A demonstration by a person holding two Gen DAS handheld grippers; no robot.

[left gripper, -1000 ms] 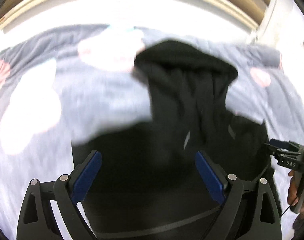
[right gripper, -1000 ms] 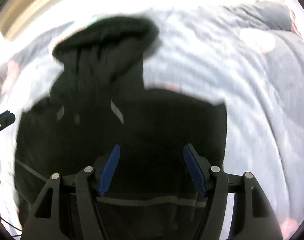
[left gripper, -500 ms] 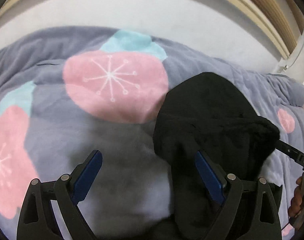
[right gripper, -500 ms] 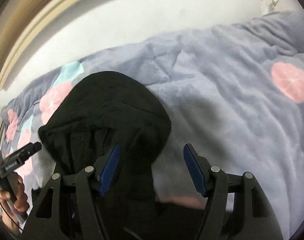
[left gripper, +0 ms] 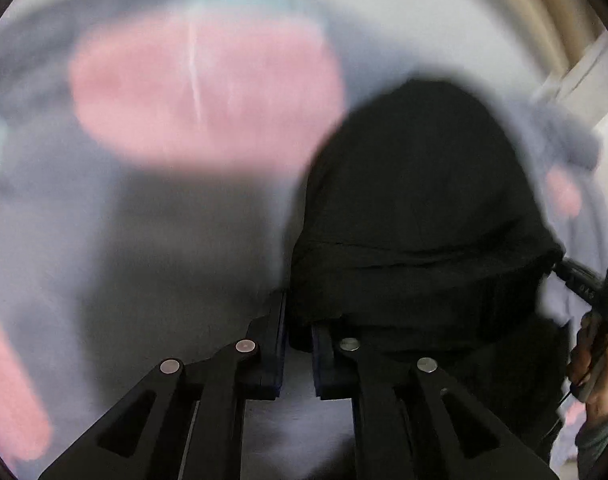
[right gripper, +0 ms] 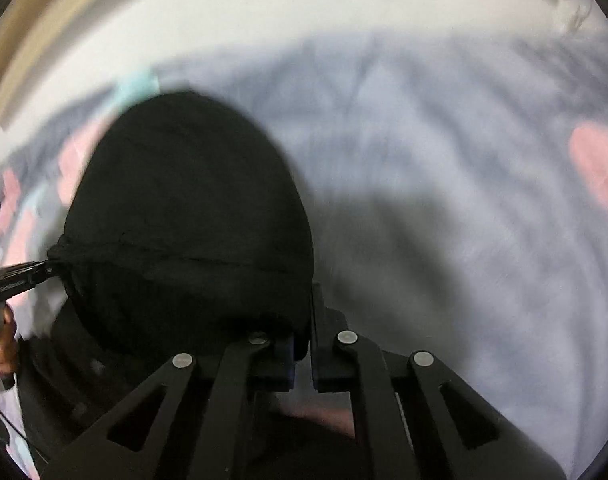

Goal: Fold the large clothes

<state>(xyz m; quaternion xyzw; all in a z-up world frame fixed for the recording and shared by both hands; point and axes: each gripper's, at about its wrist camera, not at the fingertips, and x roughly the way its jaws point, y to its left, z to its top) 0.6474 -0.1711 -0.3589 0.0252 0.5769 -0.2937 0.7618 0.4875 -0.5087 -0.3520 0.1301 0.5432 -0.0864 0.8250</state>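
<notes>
Hood (left gripper: 416,200) of black garment, domed and creased, each side edge clenched in left tongs (left gripper: 298,320) and right tongs (right gripper: 304,328).

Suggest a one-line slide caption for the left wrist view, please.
Left gripper shut on black hooded garment over floral blanket.

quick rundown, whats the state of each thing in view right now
left gripper: shut on the black hood's left edge
right gripper: shut on the black hood's right edge
black hood: pinched at both sides, lying rounded on the blanket
blanket: spread out, wrinkled, grey with pink patches
</notes>
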